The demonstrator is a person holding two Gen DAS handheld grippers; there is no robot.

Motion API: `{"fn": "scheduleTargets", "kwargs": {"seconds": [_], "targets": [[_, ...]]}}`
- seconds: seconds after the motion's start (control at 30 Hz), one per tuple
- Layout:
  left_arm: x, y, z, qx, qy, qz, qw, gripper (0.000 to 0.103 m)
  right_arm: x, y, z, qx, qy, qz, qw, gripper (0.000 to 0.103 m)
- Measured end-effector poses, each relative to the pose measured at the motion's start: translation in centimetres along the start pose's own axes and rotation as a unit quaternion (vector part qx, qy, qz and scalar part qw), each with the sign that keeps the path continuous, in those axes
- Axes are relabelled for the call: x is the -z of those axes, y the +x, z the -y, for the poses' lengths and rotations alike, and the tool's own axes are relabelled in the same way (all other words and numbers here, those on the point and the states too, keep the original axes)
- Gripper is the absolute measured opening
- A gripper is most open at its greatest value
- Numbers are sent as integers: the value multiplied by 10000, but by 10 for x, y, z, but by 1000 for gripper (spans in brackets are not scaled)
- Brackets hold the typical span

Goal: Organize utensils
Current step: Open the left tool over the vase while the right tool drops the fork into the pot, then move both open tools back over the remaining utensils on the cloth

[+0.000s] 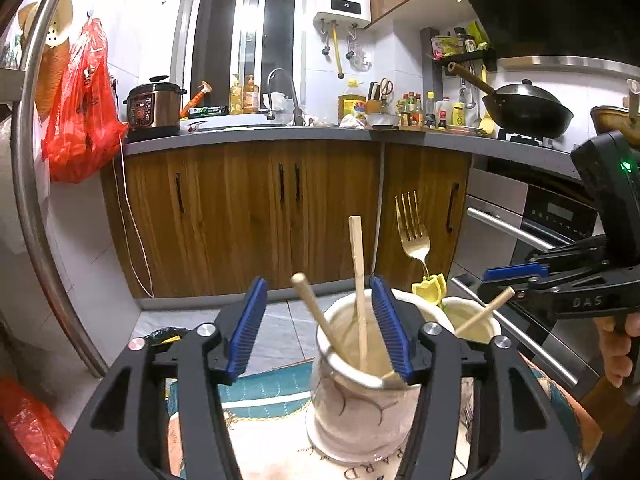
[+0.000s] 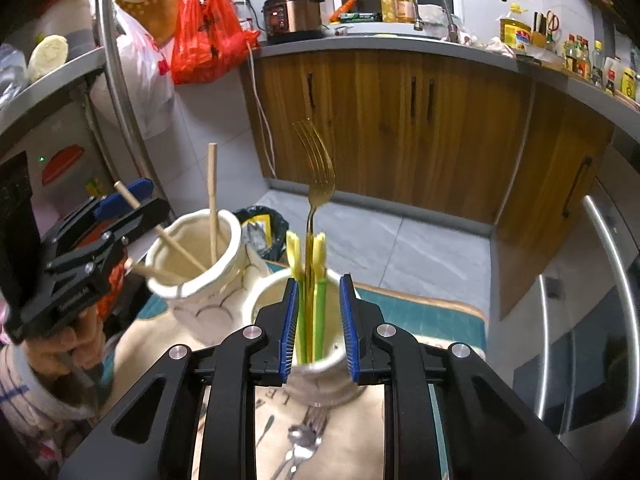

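Sorting step: your right gripper (image 2: 319, 328) stands wide around the gold fork (image 2: 316, 184) in the near holder (image 2: 320, 376); left gripper (image 1: 320, 328) wide, empty. Next, fetch spoons (image 2: 300, 440) lying before that holder.

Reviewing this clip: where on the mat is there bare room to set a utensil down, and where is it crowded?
Bare mat lies right of the smaller holder, toward the teal border. Another bare patch lies left of the larger holder, under the left gripper. It is crowded between the two holders, and in front of the smaller one, where spoons lie.
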State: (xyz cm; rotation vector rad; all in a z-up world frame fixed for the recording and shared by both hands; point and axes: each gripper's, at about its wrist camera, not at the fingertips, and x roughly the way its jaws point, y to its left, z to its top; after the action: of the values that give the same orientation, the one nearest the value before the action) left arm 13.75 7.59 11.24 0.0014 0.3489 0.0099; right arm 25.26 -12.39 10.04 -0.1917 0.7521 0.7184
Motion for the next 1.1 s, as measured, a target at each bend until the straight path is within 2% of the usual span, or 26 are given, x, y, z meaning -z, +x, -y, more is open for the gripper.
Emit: {"fn": "scheduleTargets", "kwargs": {"seconds": [0.13,0.23,0.33,0.53,0.63,0.7,0.73,0.8,1.1], "targets": [[6,-19,-7,19,-36,-10,10000,57,17,-13,1,-18,53,-49,10000,24],[15,-36,-14,9,-171,-23,9999,57,36,-17,1,9,65,-192,9998,30],[29,-47,-21,-10,-351,-198,9992,57,57,-13,2,60,98,-404,9991,31],[69,-45,-14,123,-523,-1009,9934,57,94,-4,-2,-22,230,-778,9967,31],[90,-42,-2,266,-473,-1420,9884,52,106,-3,-8,-83,245,-893,9957,31],[102,-39,5,361,-467,-1685,9839,42,113,-3,-15,-135,244,-972,9949,31],[106,-36,9,390,-456,-1809,9817,41,116,-2,-18,-145,229,-1015,9945,31],[115,-33,16,451,-414,-1970,9785,37,120,-2,-23,-181,220,-1072,9938,31],[137,-23,55,674,130,-2536,9649,37,147,23,-45,-221,86,-1607,9867,31]]}}
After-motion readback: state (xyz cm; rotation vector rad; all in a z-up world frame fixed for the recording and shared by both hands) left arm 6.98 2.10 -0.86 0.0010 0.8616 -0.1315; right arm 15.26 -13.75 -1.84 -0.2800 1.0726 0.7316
